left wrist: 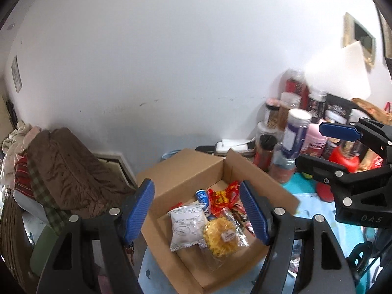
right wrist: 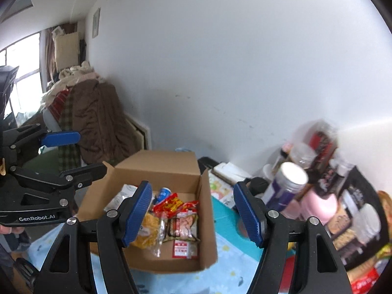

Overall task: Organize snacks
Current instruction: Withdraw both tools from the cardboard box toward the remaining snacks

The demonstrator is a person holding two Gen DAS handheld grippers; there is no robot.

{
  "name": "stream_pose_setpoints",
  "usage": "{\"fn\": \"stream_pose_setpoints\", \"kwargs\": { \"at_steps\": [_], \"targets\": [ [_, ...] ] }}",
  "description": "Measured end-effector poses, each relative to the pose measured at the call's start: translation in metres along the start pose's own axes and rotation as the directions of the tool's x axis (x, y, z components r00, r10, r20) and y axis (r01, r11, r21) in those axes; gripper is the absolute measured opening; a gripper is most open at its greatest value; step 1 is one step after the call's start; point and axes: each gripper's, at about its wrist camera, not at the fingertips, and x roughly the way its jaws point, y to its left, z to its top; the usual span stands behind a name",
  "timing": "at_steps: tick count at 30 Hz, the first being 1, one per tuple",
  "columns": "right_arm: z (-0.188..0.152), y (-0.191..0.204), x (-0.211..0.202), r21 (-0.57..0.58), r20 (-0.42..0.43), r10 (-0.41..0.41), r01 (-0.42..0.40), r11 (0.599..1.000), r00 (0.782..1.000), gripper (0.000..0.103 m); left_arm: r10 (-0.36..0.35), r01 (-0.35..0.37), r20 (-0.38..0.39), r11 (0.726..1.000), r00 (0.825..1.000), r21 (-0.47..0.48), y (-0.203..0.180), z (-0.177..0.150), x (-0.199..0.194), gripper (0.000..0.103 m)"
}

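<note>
Several packets already lie in the cardboard box (left wrist: 186,169), which sits ahead of and below both sets of jaws. My left gripper (left wrist: 197,210) and right gripper (right wrist: 192,213) both stand wide apart, holding nothing. Right of the right jaws, jars (right wrist: 318,196) crowd together. The white pouch (left wrist: 187,227) and yellow snack bag (left wrist: 221,236) look light, soft and crinkly, probably slippery; I'd pinch a sealed edge.
</note>
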Motion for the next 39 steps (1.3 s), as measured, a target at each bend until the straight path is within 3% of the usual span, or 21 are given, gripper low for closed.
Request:
{"fn": "stream_pose_setpoints", "kwargs": {
  "at_steps": [11,14,19,30,39],
  "targets": [
    [-0.037,-0.001,-0.076,0.041,0.034,-0.033,0.032,0.999,0.999,0.074,-0.08,0.077,0.075,0.996,0.994,0.046,-0.041,-0.023,-0.071,0.072],
    [-0.052,0.002,-0.095,0.052,0.032,-0.044,0.043,0.998,0.999,0.074,-0.124,0.12,0.08,0.991,0.989,0.062,-0.054,-0.033,-0.084,0.081],
    [-0.076,0.002,-0.114,0.067,0.024,-0.062,0.06,0.996,0.998,0.074,-0.182,0.173,0.087,0.98,0.979,0.098,-0.077,-0.05,-0.101,0.082],
    [-0.142,0.004,-0.136,0.128,-0.017,-0.104,0.106,0.986,0.994,0.074,-0.27,0.264,0.037,0.956,0.962,0.128,-0.111,-0.092,-0.105,0.082],
    [-0.188,0.011,-0.137,0.162,-0.067,-0.121,0.131,0.978,0.99,0.074,-0.357,0.361,-0.048,0.923,0.933,0.137,-0.132,-0.125,-0.088,0.082]
  ]
}}
